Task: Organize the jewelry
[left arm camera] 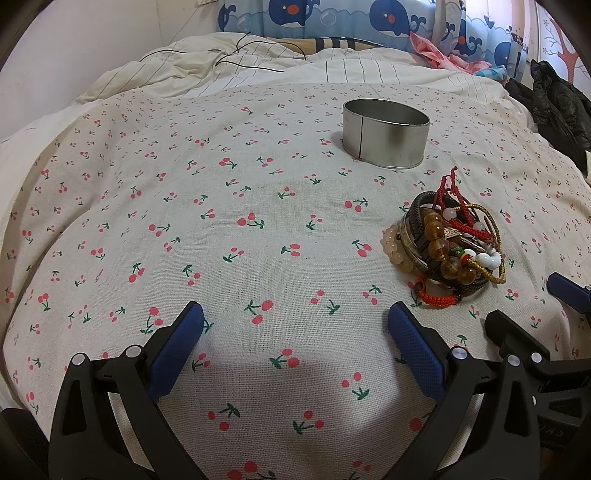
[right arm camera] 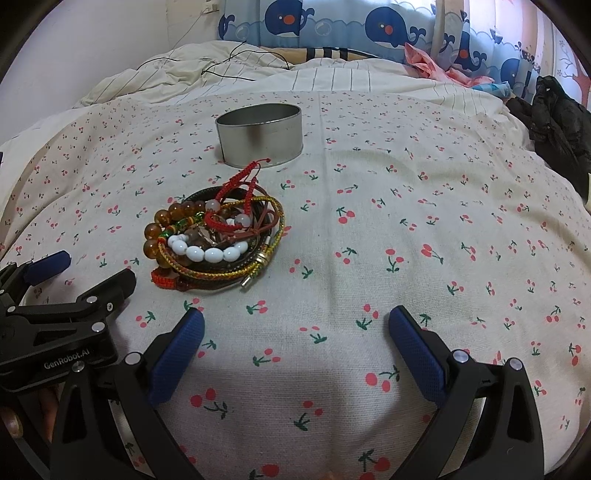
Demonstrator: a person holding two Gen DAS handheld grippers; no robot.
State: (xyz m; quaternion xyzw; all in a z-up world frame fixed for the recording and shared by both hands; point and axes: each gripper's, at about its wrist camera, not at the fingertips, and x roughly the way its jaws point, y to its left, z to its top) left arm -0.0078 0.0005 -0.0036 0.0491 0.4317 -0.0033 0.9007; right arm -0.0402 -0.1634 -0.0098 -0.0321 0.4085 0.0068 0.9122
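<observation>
A pile of bracelets (left arm camera: 448, 245) lies on the cherry-print cloth: amber beads, white beads, red and orange cords, dark bands. It also shows in the right wrist view (right arm camera: 214, 240). An open oval metal tin (left arm camera: 386, 133) stands upright behind the pile; the right wrist view (right arm camera: 260, 134) shows it too. My left gripper (left arm camera: 295, 317) is open and empty, left of and nearer than the pile. My right gripper (right arm camera: 295, 319) is open and empty, right of and nearer than the pile. Each gripper shows at the edge of the other's view.
The cherry-print cloth (left arm camera: 221, 221) covers a bed. A rumpled striped quilt (left arm camera: 258, 62) with a black cable lies behind. A black jacket (left arm camera: 557, 107) sits at the far right. Whale-print curtains (left arm camera: 332, 14) hang at the back.
</observation>
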